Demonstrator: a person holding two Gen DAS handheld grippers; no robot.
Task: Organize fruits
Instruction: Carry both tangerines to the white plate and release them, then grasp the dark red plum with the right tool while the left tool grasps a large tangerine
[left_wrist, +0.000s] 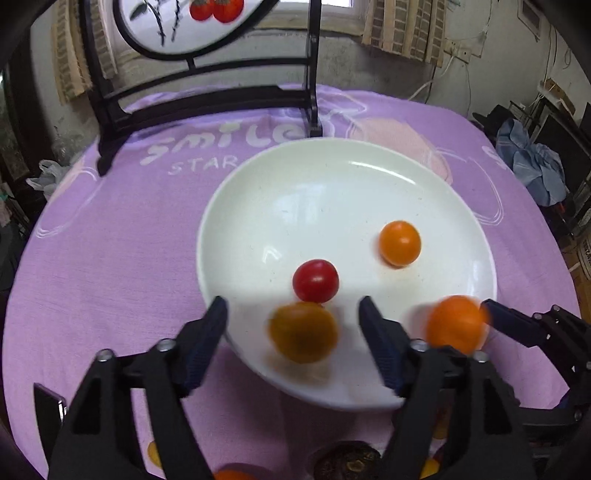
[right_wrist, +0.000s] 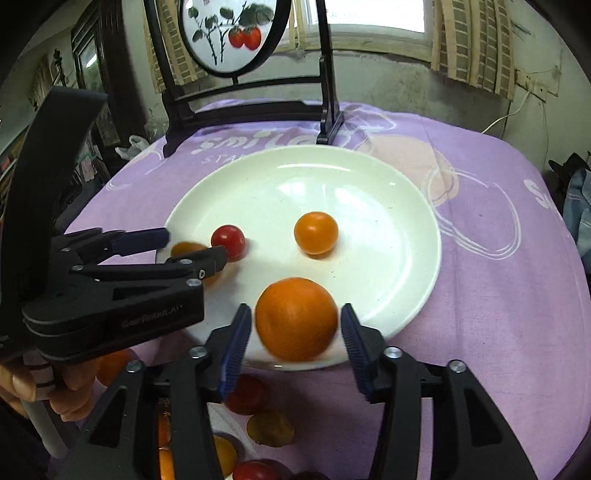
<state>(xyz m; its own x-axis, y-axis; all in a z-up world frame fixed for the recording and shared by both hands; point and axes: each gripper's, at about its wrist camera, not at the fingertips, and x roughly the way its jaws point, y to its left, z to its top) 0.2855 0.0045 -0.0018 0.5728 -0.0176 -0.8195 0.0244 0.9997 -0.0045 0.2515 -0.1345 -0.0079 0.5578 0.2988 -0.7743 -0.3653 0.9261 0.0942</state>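
A white plate (left_wrist: 332, 184) (right_wrist: 388, 206) lies on the purple cloth. On it are a red cherry tomato (left_wrist: 316, 280) (right_wrist: 228, 240) and an orange one (left_wrist: 400, 243) (right_wrist: 316, 232). My left gripper (left_wrist: 293, 314) (right_wrist: 192, 245) is open over the plate's near edge, and a blurred dark-orange tomato (left_wrist: 303, 331) (right_wrist: 186, 249) lies between its fingers, apart from both. My right gripper (right_wrist: 295, 325) (left_wrist: 458, 321) is open over the plate's near right edge, with a blurred bright orange tomato (right_wrist: 296, 319) (left_wrist: 456, 324) between its fingers, not gripped.
A black wooden stand (left_wrist: 207, 107) (right_wrist: 255, 99) with a round painted screen stands at the table's far side. Several more tomatoes (right_wrist: 255, 413) lie on the cloth near the front edge, under the grippers. A blue cloth heap (left_wrist: 532, 166) lies off the table to the right.
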